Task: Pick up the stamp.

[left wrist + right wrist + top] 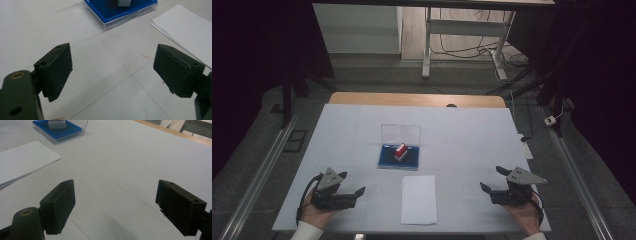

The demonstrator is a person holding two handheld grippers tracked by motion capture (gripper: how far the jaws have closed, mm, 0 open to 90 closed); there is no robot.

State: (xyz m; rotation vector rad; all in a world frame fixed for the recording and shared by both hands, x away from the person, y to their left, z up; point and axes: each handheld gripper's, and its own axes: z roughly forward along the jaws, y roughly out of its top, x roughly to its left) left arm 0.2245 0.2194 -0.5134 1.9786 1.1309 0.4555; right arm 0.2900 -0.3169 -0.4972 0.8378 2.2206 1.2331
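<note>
Both claws idle and spread, work not yet begun.

High view: the left claw [346, 186] and right claw [492, 179] rest apart on the white surface [462, 135], each empty, flanking a paper stack [418, 199]; the blue stamp pad case [398, 157] with a red stamp [400, 151] lies beyond. Left gripper view: jaws wide, case [117, 11] ahead. Right gripper view: jaws wide, paper [22, 162] left. Likely next: reaching for the stamp.

wide bare table [462, 135] on both sides; in the middle, blocked by the paper stack [418, 199] and, just behind, the blue tray [387, 159] with upright clear lid [400, 133].
</note>
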